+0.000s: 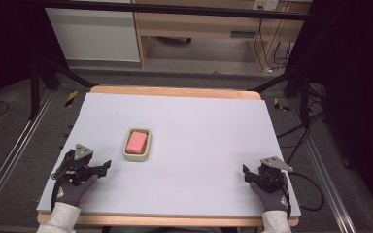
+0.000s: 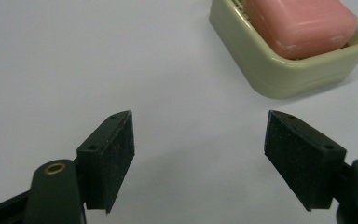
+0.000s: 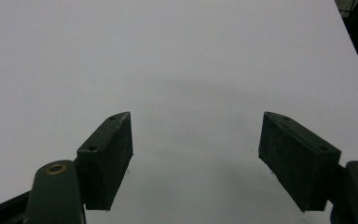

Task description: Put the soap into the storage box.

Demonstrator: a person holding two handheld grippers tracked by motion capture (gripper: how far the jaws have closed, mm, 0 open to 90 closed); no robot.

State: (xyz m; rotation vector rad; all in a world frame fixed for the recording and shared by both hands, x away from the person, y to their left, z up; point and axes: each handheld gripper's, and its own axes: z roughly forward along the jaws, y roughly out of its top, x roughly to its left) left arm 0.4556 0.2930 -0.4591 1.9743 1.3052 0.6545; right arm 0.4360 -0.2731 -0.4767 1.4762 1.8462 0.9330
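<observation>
A pale sheet [image 1: 199,121] is covering the wooden table [image 1: 175,91]; grey carpet [image 1: 14,116] is spreading around it; metal rails [image 1: 9,160] are running alongside; a wooden desk [image 1: 199,24] is standing beyond; cables [image 1: 272,48] are hanging there.

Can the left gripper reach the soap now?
Probably yes. The left gripper is open, and bare table lies between it and the soap, which sits uncovered in its dish.
</observation>
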